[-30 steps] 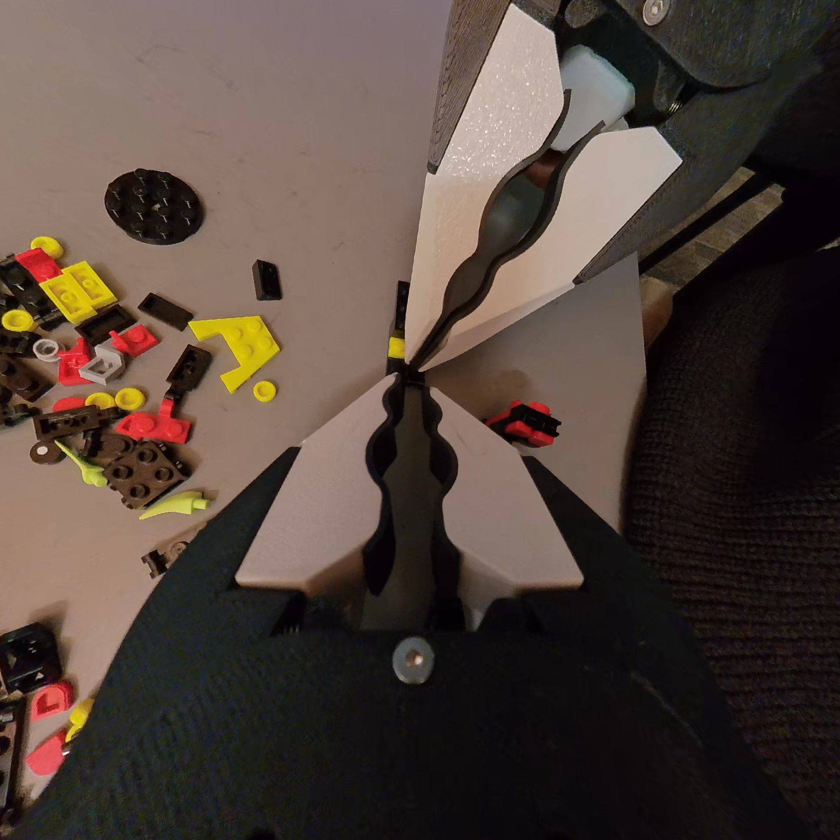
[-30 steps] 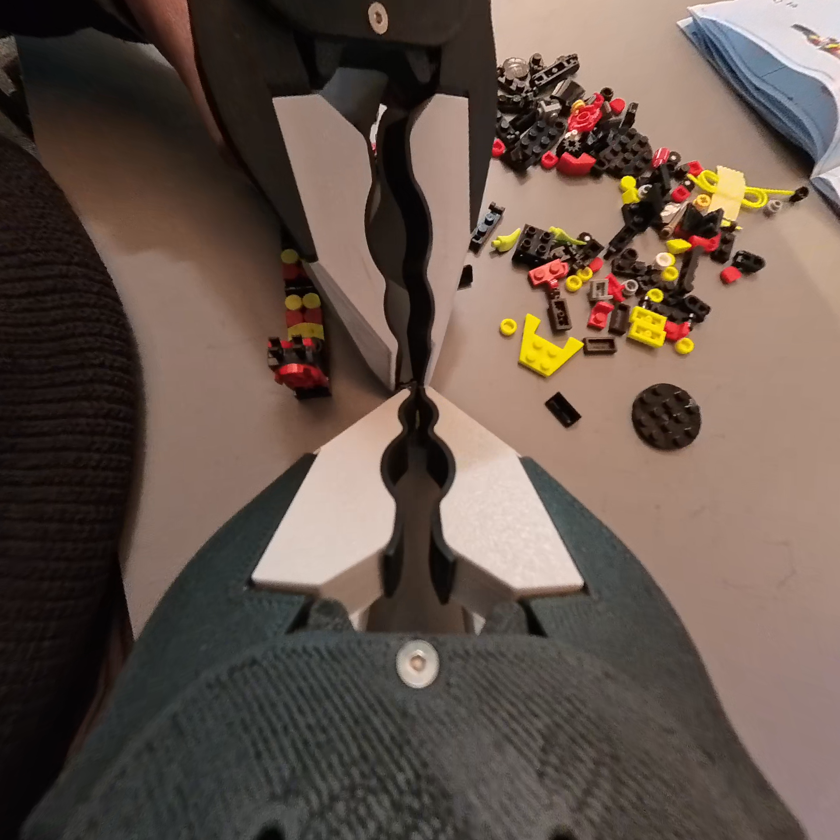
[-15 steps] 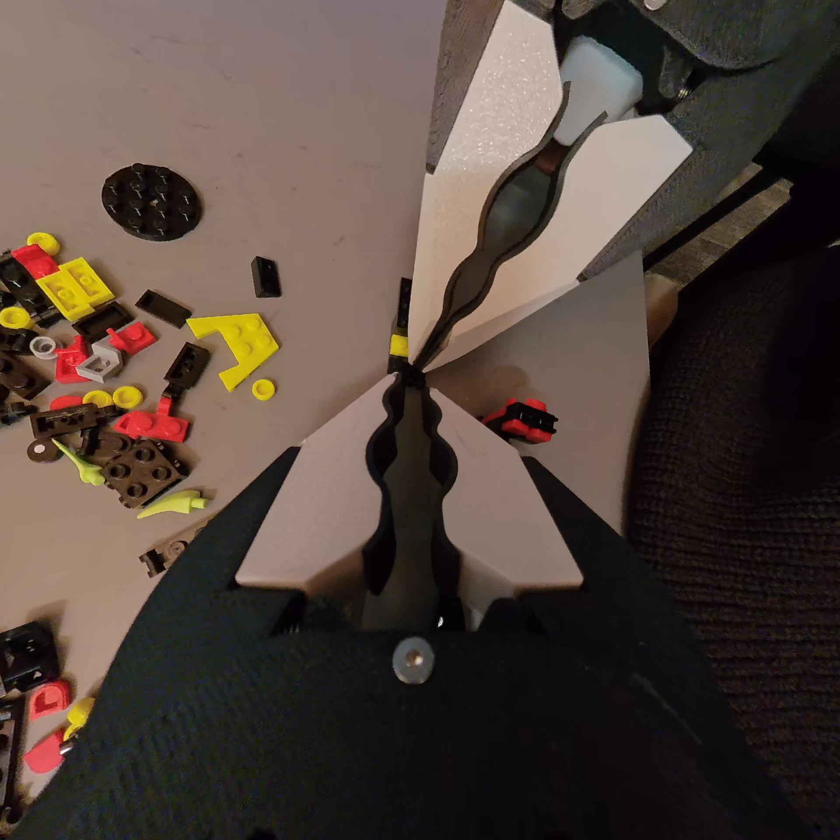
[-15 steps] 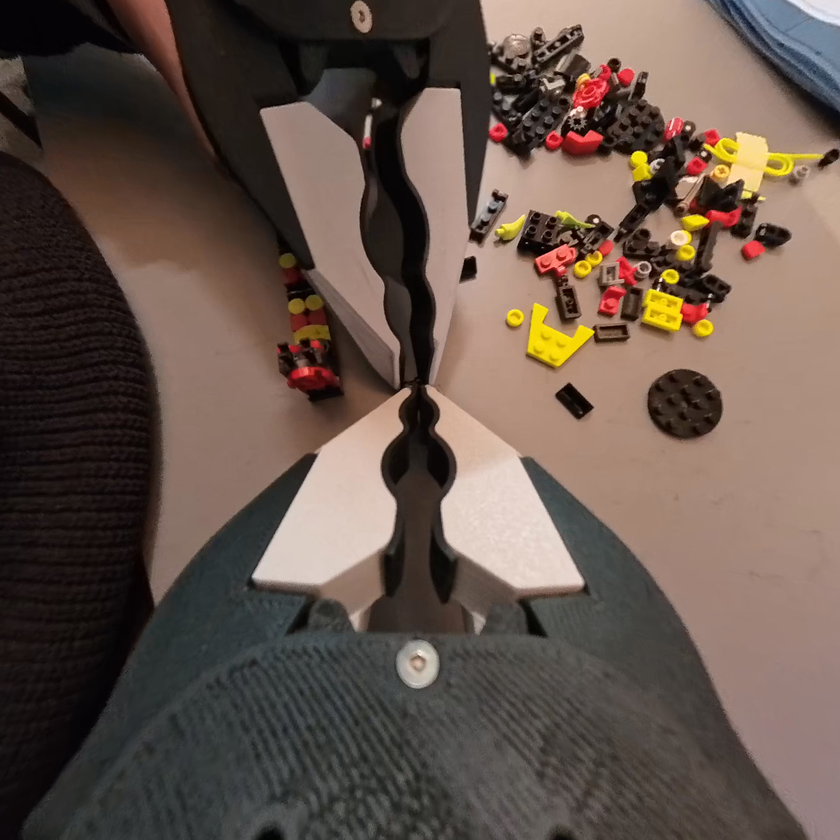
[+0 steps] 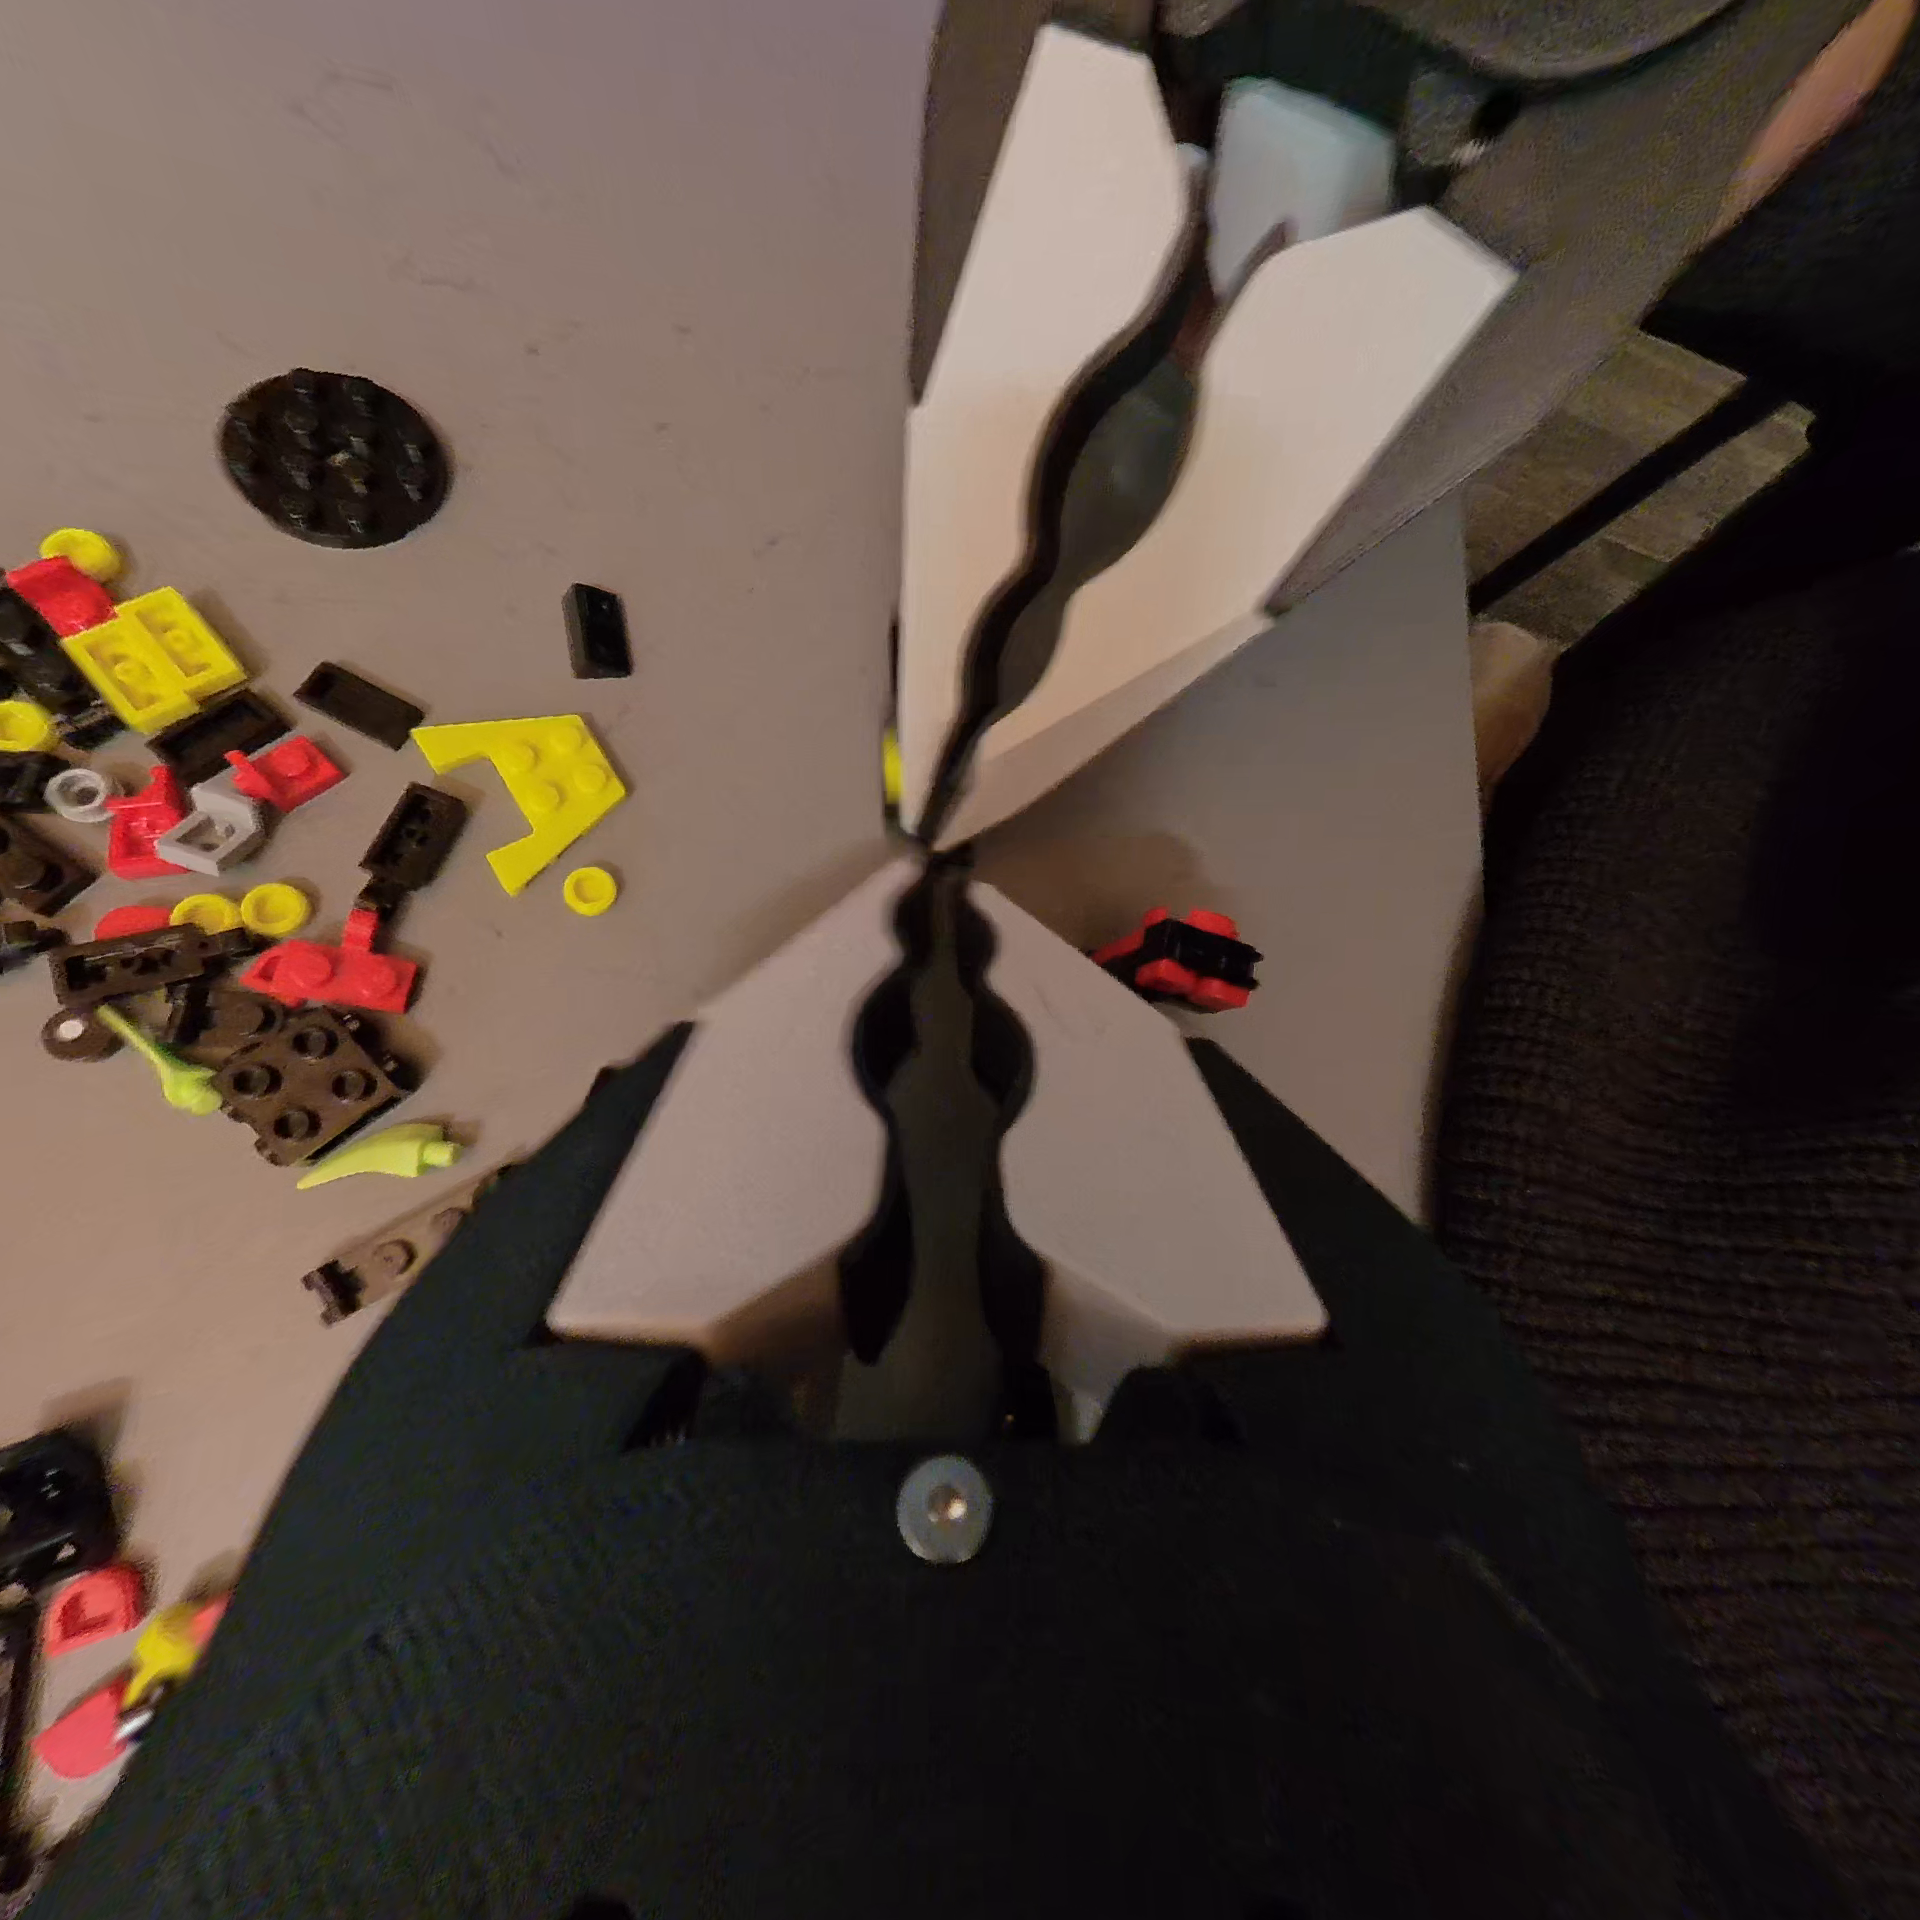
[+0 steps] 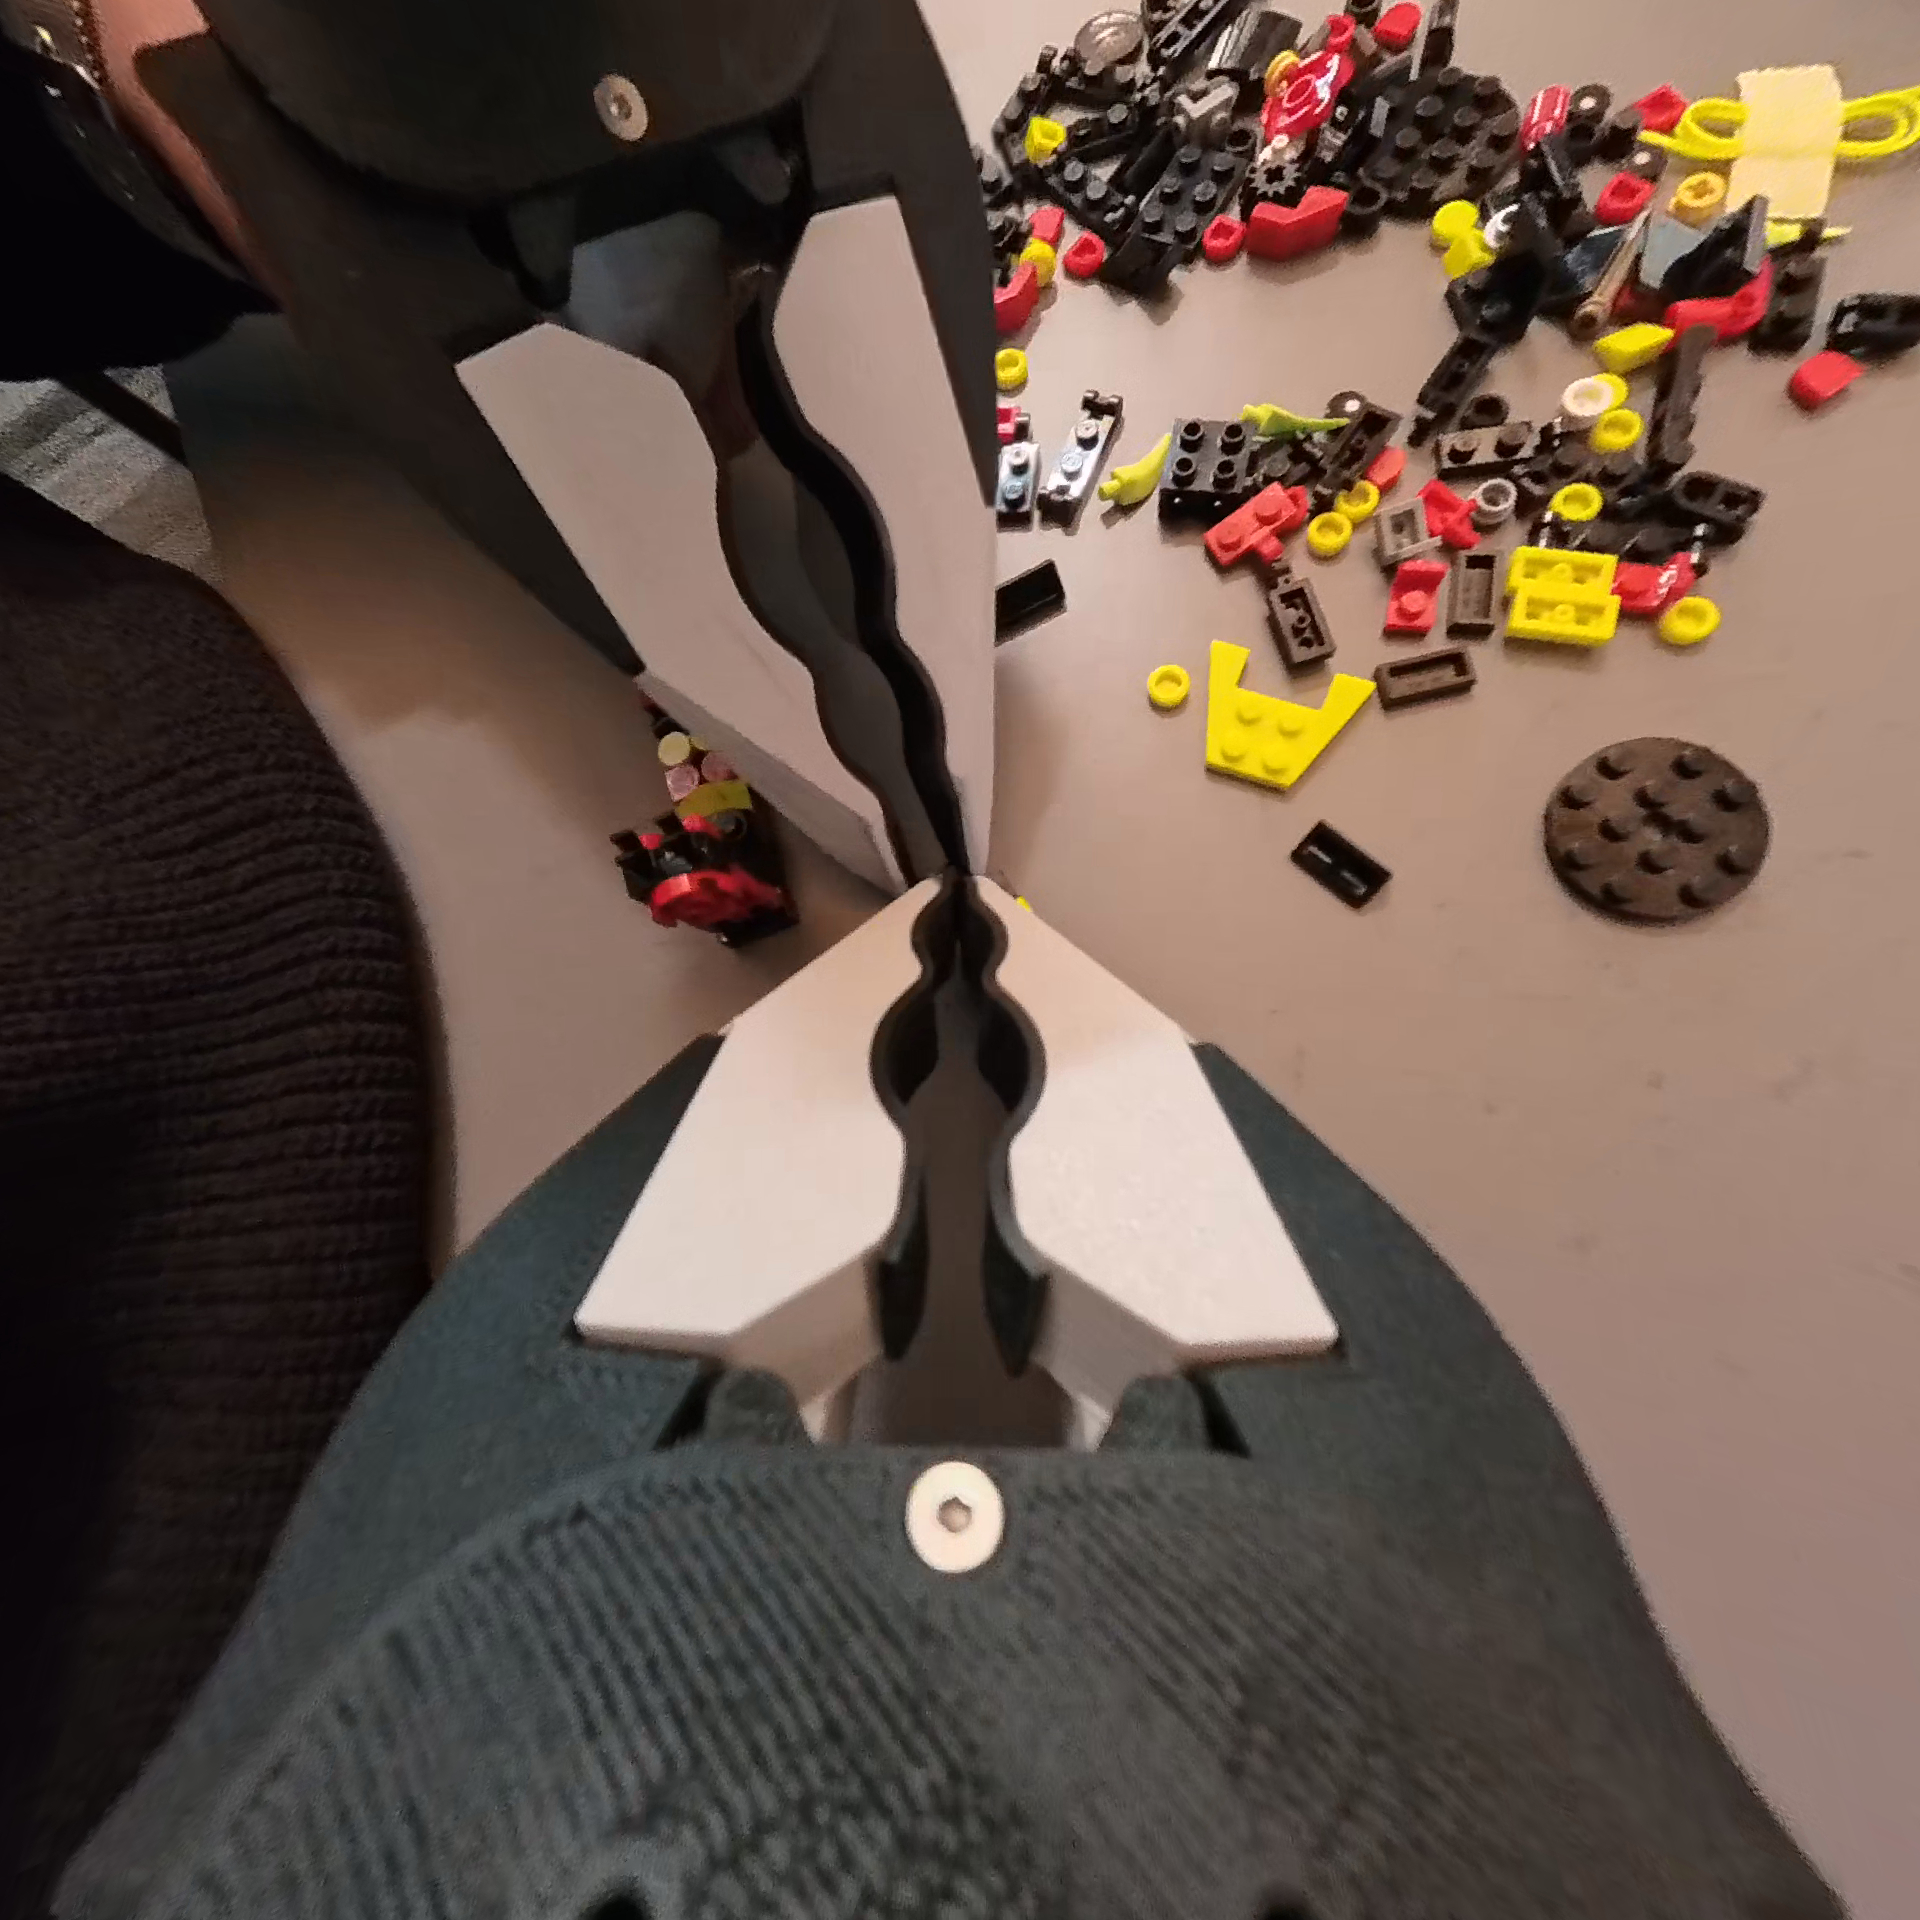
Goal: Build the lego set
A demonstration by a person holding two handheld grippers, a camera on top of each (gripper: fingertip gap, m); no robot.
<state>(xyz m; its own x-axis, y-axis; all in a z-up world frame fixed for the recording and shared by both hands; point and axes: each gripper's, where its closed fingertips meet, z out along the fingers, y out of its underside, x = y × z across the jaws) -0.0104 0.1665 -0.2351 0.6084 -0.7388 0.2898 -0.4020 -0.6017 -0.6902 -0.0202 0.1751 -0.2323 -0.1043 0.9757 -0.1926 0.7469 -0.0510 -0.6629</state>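
Observation:
My left gripper (image 5: 928, 871) and my right gripper (image 6: 956, 896) are both shut and meet tip to tip just above the table. The right gripper (image 5: 923, 829) comes in from the top in the left wrist view, and the left gripper (image 6: 948, 858) does so in the right wrist view. I cannot see any piece between the tips. A small red, black and yellow lego assembly (image 6: 707, 852) lies on the table under them, partly hidden by the left fingers. Its red and black end (image 5: 1184, 961) shows in the left wrist view.
A pile of loose lego pieces (image 6: 1455, 447) covers the grey table (image 6: 1455, 1143). Near it lie a yellow wedge plate (image 6: 1273, 727), a black round plate (image 6: 1654, 829) and a small black tile (image 6: 1340, 862). A person's dark knitted sleeve (image 6: 187, 935) lies along the table edge. The grippers are tip to tip, or close to it. Between my right fingertips and the small black tile (image 6: 1340, 862) there is roughly 7 cm. The left camera catches it too, in the left wrist view (image 5: 594, 617).
The grippers stay tip to tip and shut. The right wrist view has swung and tilted, so the blue booklet has left the frame and the pile looks nearer. Both views are slightly blurred now.

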